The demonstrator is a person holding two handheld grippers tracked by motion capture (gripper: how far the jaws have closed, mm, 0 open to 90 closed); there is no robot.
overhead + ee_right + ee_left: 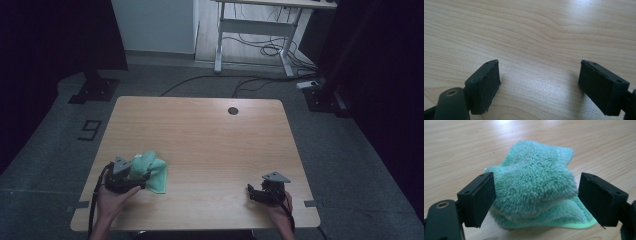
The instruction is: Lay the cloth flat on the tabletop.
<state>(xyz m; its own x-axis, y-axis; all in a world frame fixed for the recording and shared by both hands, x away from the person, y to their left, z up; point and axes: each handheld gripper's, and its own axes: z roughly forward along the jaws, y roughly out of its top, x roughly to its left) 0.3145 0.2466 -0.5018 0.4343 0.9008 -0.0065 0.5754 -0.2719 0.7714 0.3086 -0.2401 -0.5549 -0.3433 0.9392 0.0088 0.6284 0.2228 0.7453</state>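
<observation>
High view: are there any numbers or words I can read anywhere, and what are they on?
"9": a big dark numeral marked on the grey floor left of the table.
No words, labels or brands can be read on the table, the green cloth or either gripper.
</observation>
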